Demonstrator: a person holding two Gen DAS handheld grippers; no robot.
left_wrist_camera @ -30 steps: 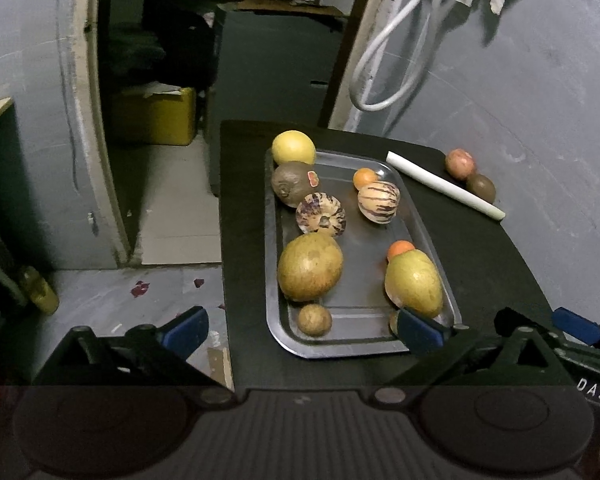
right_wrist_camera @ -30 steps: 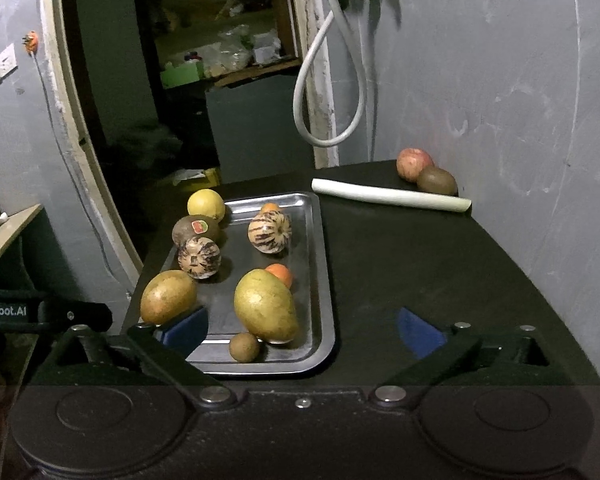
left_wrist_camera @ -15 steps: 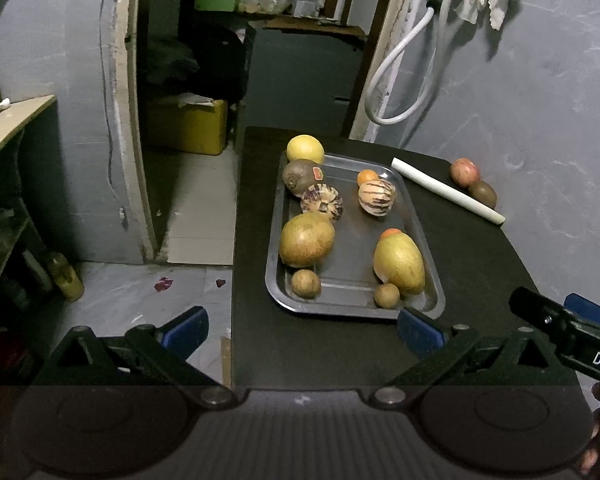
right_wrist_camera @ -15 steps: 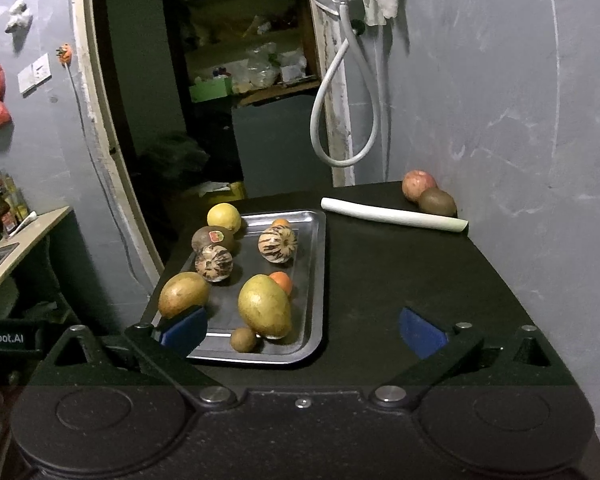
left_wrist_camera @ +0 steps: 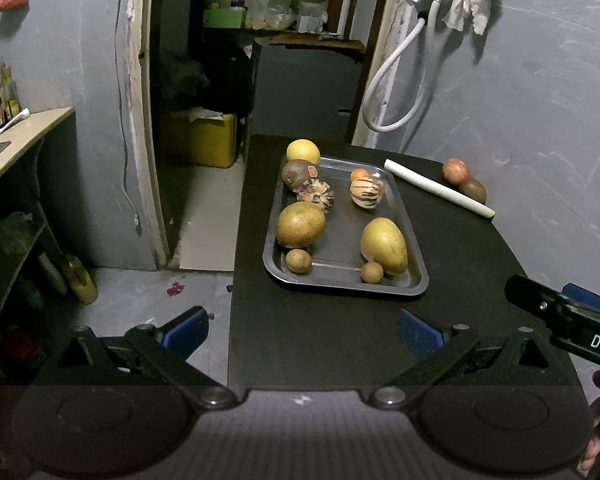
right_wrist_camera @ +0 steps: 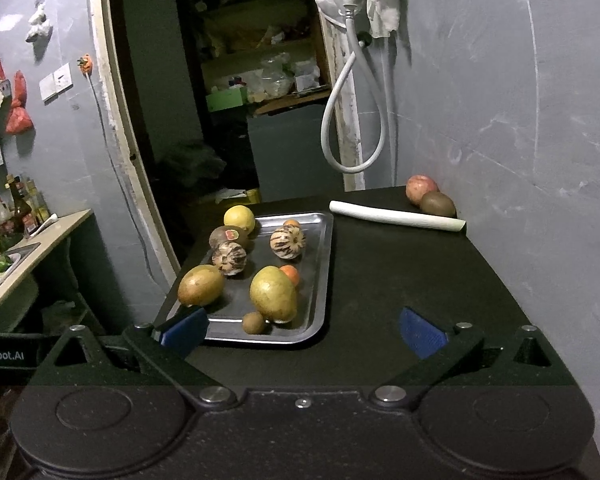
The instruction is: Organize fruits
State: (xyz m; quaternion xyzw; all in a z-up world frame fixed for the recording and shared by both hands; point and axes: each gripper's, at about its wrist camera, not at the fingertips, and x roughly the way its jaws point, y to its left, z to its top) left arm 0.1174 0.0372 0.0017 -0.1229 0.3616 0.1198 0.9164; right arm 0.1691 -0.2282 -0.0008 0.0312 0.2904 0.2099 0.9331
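A metal tray (left_wrist_camera: 414, 280) (right_wrist_camera: 320, 320) sits on a black table and holds several fruits: two mangoes (left_wrist_camera: 383, 245) (left_wrist_camera: 300, 224), two striped melons (left_wrist_camera: 366, 192), small oranges, small brown fruits, a brown fruit with a sticker (left_wrist_camera: 296, 172). A yellow citrus (left_wrist_camera: 303, 151) sits at the tray's far left corner. An apple (left_wrist_camera: 456, 170) (right_wrist_camera: 420, 188) and a kiwi (left_wrist_camera: 473, 190) (right_wrist_camera: 438, 203) lie by the wall beyond a white stalk (left_wrist_camera: 436, 192) (right_wrist_camera: 396, 220). My left gripper (left_wrist_camera: 302, 332) is open and empty, near the table's front edge. My right gripper (right_wrist_camera: 304, 330) is open and empty, in front of the tray.
A grey wall runs along the table's right side with a hose (right_wrist_camera: 340, 120) hanging on it. An open doorway (left_wrist_camera: 260, 60) lies behind the table. A counter with bottles (left_wrist_camera: 4, 132) stands at the left. The floor drops off left of the table.
Both grippers have pulled back and up from the tray, which now looks smaller and farther. The fruits have not moved. Both grippers stay open.
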